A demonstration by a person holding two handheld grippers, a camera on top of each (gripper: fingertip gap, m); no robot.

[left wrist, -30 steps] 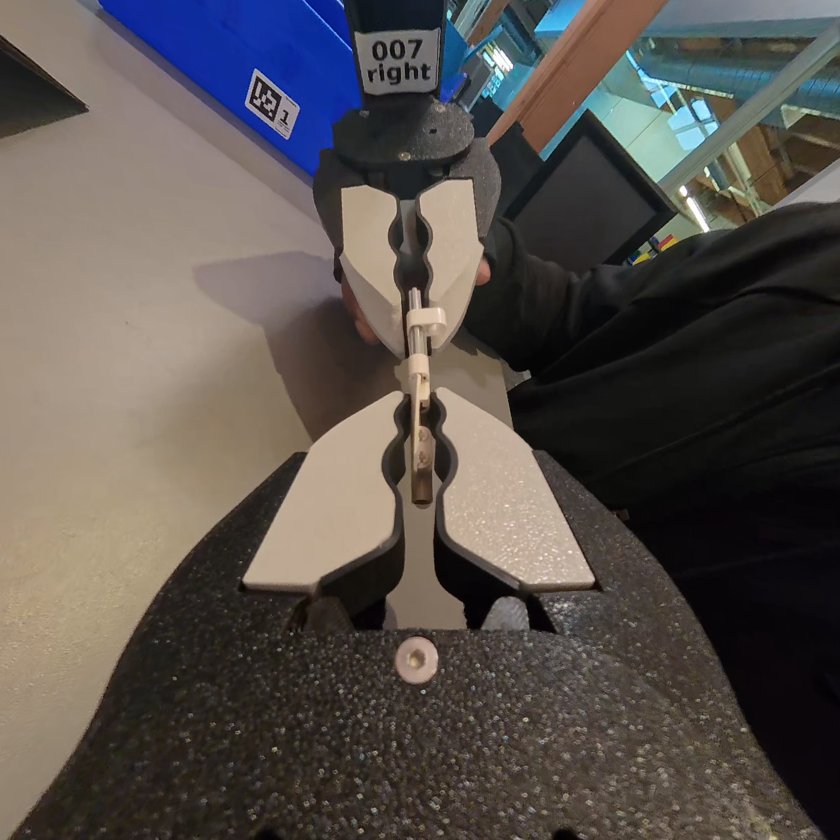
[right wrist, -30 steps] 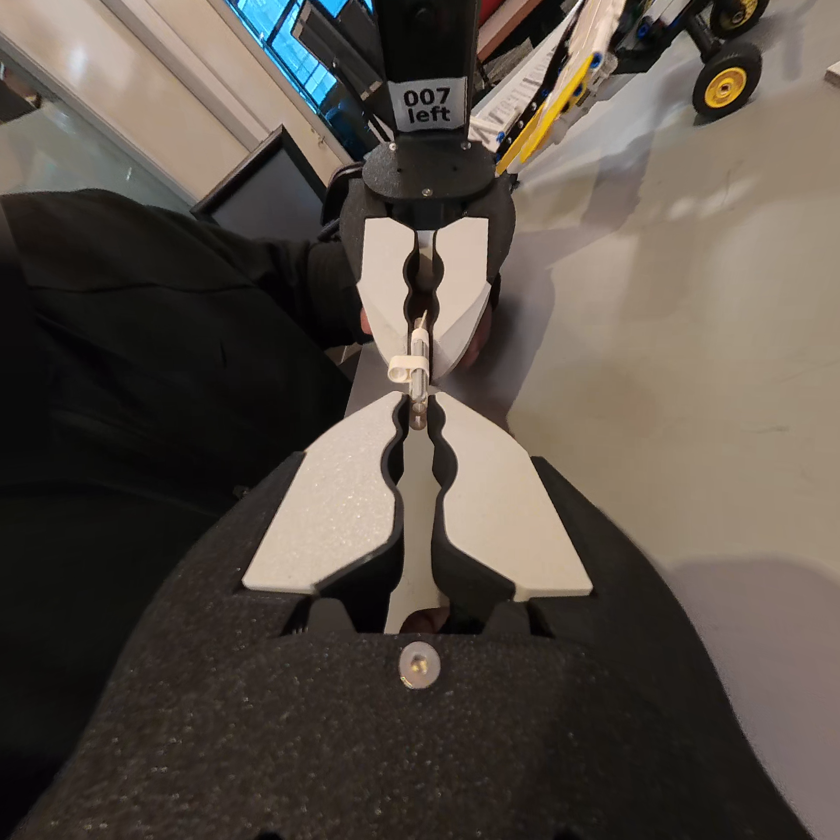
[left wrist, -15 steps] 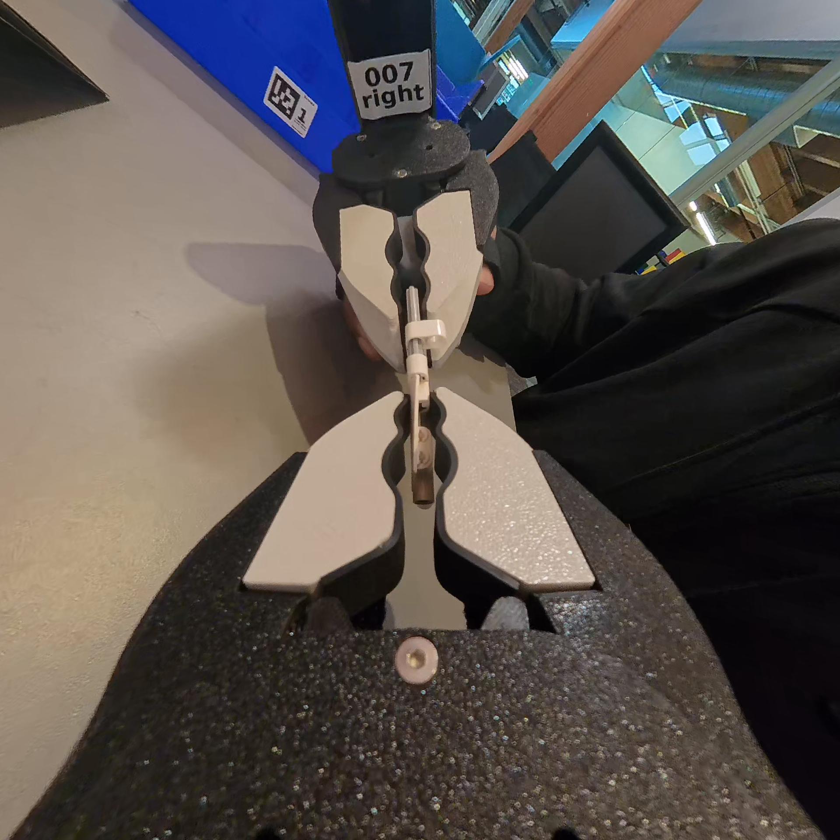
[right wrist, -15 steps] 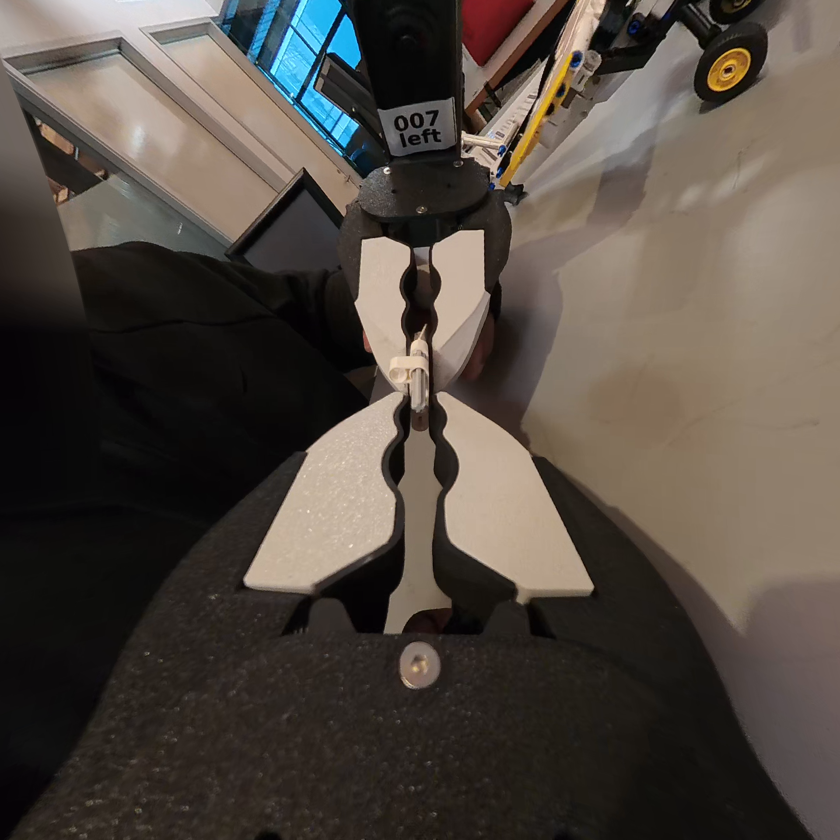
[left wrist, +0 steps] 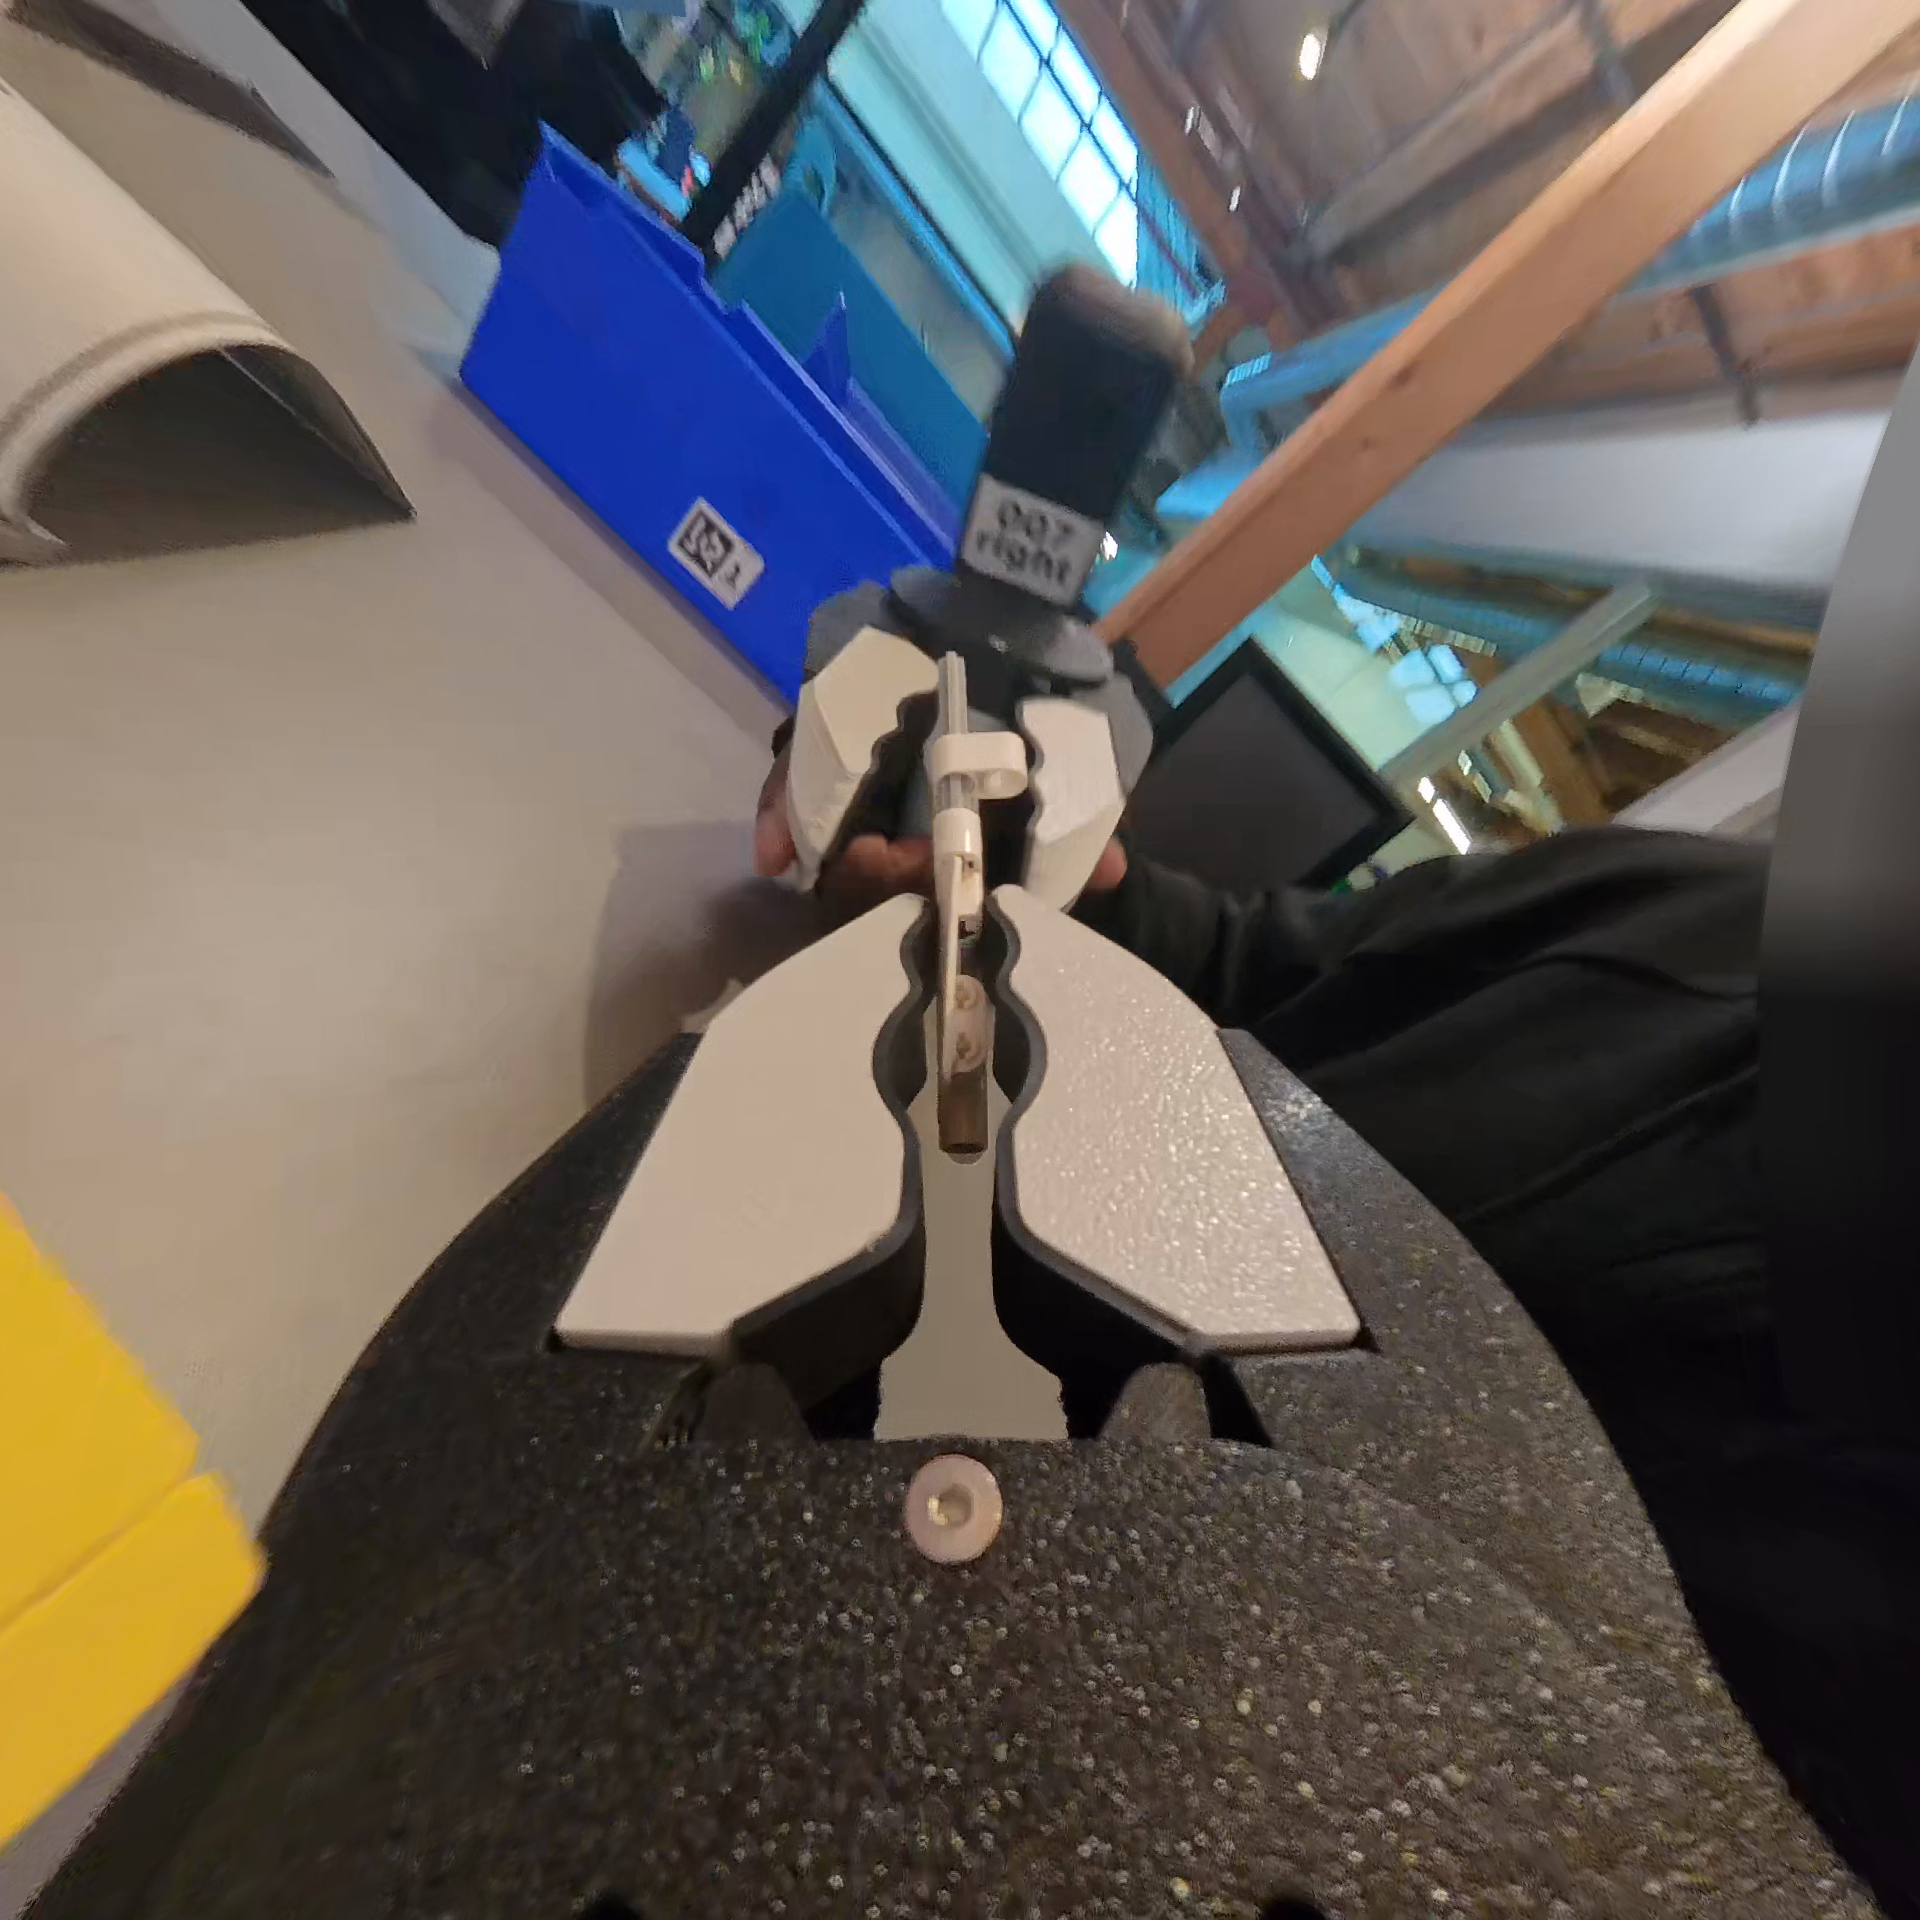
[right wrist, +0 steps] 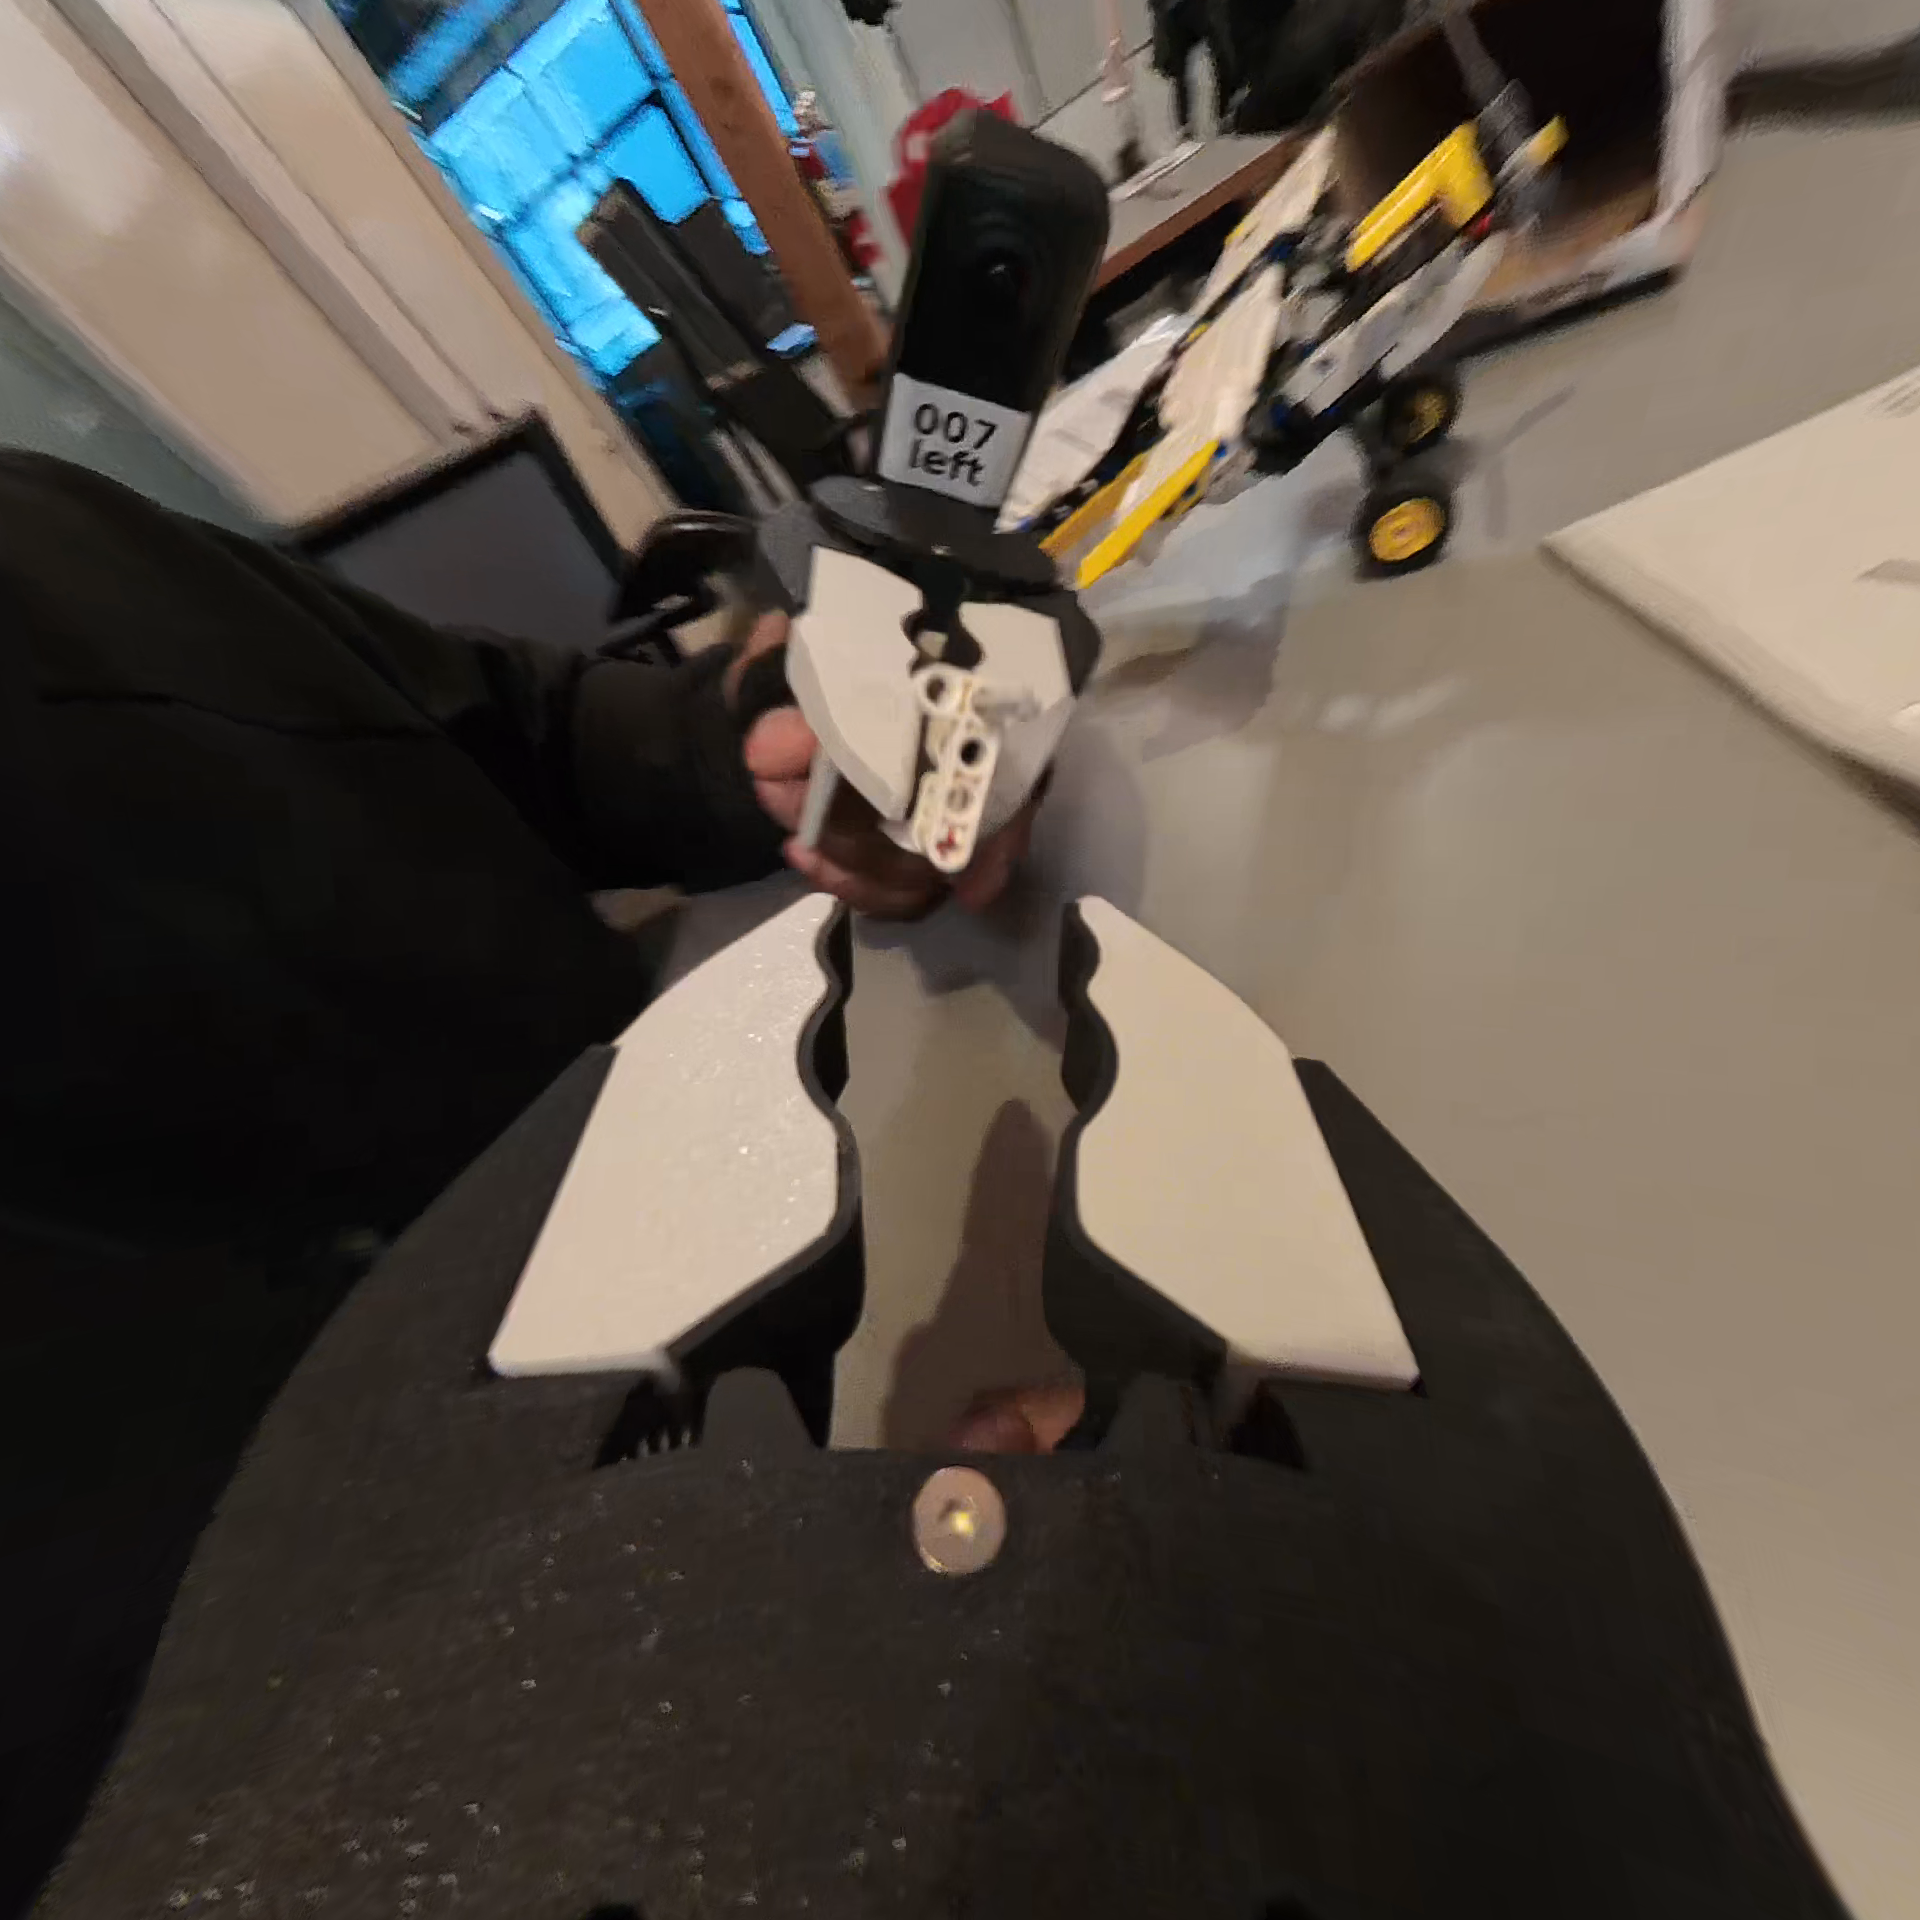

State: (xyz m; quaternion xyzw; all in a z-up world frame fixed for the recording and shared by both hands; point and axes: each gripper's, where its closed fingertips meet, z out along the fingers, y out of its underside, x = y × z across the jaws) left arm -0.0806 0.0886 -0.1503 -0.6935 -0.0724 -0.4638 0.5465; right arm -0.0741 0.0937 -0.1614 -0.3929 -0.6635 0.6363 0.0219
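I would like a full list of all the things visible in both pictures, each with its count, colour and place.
White beam assembly: one, white with a grey axle, clamped in the left gripper.
Blue bin: one, far on the table.
Yellow block: one, left near edge.
Toy vehicle: one, yellow, white and black, far on the grey table.
Monitor: one, black, behind.
Black sleeve: the person's.
Left gripper: jaws shut on the assembly.
Right gripper: jaws open, nothing between.

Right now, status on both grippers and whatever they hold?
Left gripper shut on white toy-brick beam assembly, grey axle sticking out. Right gripper open, holding nothing. Nothing between them.
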